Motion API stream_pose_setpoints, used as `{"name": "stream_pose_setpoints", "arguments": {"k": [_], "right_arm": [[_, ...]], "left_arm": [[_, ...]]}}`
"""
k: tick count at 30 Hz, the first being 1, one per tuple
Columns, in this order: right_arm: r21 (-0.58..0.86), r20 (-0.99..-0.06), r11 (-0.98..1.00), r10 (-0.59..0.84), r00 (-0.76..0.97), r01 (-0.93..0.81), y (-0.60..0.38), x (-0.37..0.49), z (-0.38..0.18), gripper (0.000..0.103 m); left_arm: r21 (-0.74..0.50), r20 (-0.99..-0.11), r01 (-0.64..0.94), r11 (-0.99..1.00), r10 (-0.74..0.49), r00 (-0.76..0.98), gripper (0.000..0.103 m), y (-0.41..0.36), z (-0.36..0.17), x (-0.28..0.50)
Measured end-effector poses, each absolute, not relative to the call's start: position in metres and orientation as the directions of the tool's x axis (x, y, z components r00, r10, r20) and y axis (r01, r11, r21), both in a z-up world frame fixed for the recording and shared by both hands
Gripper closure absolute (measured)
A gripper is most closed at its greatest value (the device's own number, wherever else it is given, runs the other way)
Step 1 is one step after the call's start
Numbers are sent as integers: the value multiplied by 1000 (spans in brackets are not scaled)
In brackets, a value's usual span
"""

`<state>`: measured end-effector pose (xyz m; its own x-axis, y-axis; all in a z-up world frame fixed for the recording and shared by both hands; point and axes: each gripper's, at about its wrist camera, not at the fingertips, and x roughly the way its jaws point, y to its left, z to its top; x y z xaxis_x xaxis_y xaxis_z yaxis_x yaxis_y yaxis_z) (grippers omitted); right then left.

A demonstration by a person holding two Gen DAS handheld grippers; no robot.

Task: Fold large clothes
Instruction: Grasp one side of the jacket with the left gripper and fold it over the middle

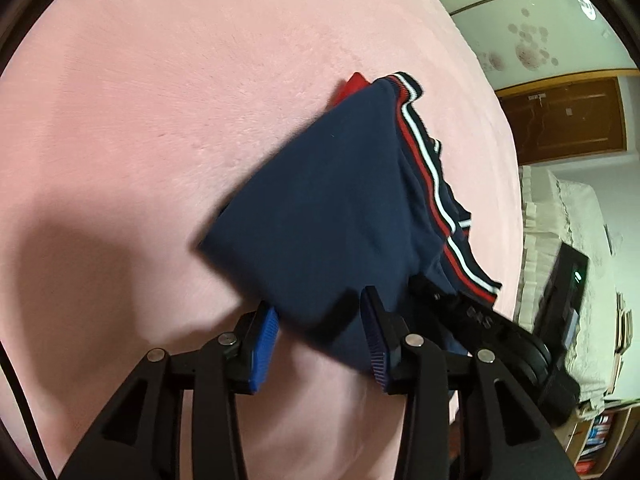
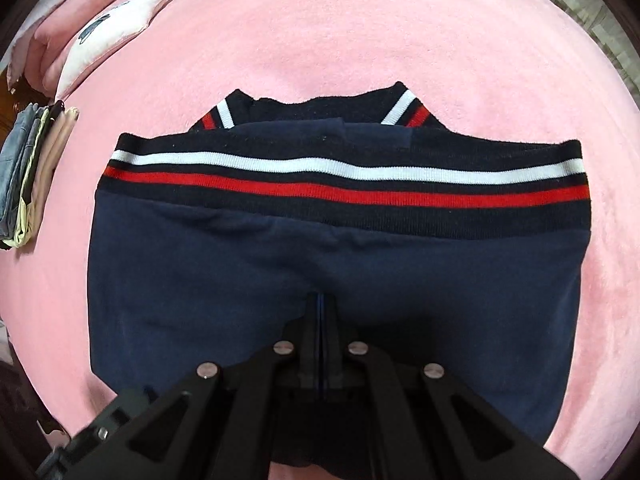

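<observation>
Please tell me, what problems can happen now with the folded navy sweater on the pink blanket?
1. The left claw is open with the corner of the navy sweater between its pads; pulling away could drag that corner and open the fold.
2. The right claw is shut and sits on the sweater; lifting it may pull up the top layer.
3. The striped hem lies uneven over the collar, so the stack may slide.

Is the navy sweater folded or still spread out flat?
Folded. The navy sweater lies as a compact rectangle on the pink blanket, its striped hem doubled up over the striped collar.
</observation>
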<state>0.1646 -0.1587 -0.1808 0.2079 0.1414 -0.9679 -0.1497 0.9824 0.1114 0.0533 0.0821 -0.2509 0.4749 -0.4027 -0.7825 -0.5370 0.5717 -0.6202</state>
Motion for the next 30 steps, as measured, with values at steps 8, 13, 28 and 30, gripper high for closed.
{"name": "stream_pose_setpoints", "arguments": {"k": [8,13,28,30], "right_arm": [[133,-967,977,164,194,-164,-166,167,-179,103],[122,-969,975,158,189,-186,-166,167,-181,103],[92,-971,974,134,198,-207,-152,170,-182,103],[95,-971,976,135,197,-198,-149,172,-183,103]], "left_arm": [[-640,-767,-552,535,-402,499,65,75,-264,72],[-645,-764,-594,481,-374,527,65,72,-267,81],[-534,-838,-609,587,-272,473,78,63,-237,87],[-544,-827,-578,608,-272,492,82,60,-226,88]]}}
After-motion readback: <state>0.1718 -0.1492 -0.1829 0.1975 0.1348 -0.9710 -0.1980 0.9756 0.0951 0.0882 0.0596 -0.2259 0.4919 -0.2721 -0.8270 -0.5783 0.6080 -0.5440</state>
